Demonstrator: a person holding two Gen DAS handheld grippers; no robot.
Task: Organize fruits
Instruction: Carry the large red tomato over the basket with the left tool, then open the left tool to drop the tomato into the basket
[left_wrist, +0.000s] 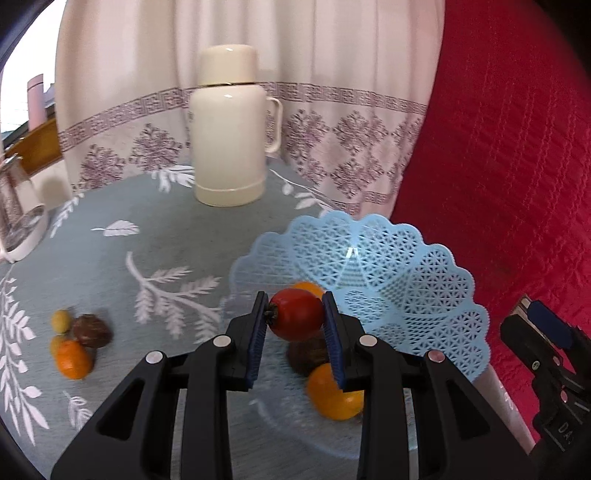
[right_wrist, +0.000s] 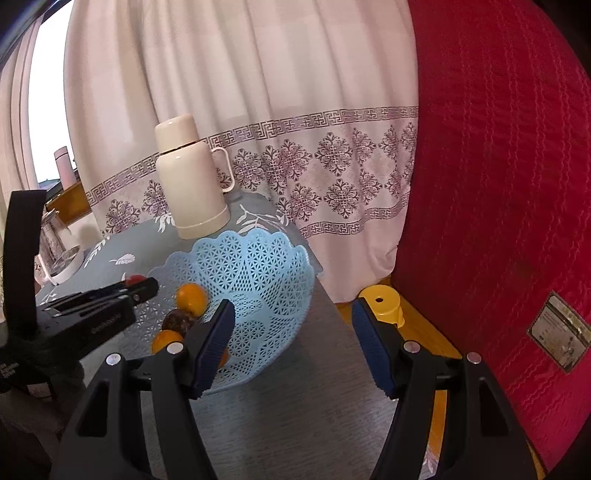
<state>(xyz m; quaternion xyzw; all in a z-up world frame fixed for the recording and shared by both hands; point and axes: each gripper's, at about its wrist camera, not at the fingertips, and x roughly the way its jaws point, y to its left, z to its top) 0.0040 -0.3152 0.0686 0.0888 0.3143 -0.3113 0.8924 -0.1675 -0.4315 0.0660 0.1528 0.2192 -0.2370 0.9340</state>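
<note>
Left gripper (left_wrist: 295, 314): clamped on a red fruit (left_wrist: 297, 314), one blue pad on its stem end, the other on the far side; it hangs above the near part of the basket.
Right gripper (right_wrist: 291, 325): jaws apart with nothing between them, at about 4 o'clock from the basket, over the table's right edge; in the left wrist view only its black body shows, at 4 o'clock.
Basket (left_wrist: 417, 280): pale blue plastic, pierced all over with a scalloped rim, standing near the right side of the table at about 4 o'clock from the flask.
Fruit in basket: an orange fruit (left_wrist: 334, 393) nearest the left gripper, a dark brown fruit (left_wrist: 306, 354) touching it just behind, and a second orange fruit (left_wrist: 308, 287) peeking out beyond the red one.
Fruit on table: a small cluster at 9 o'clock from the basket, well apart from it; a small orange fruit (left_wrist: 73, 360), a brown fruit (left_wrist: 91, 330) and a yellowish-green fruit (left_wrist: 61, 320), touching or just beside each other. One more yellowish piece shows between them, too blurred to tell.
Table (left_wrist: 147, 229): covered in grey-blue cloth with white leaf prints.
Flask (left_wrist: 231, 125): cream, with a handle, upright at 12 o'clock on the table's far side.
Glass jug (left_wrist: 18, 206): at the left edge, 10 o'clock.
Backdrop: pale patterned curtain (left_wrist: 332, 110) behind the table, red quilted fabric (left_wrist: 517, 166) to the right, a yellow stool (right_wrist: 382, 304) on the floor below.
</note>
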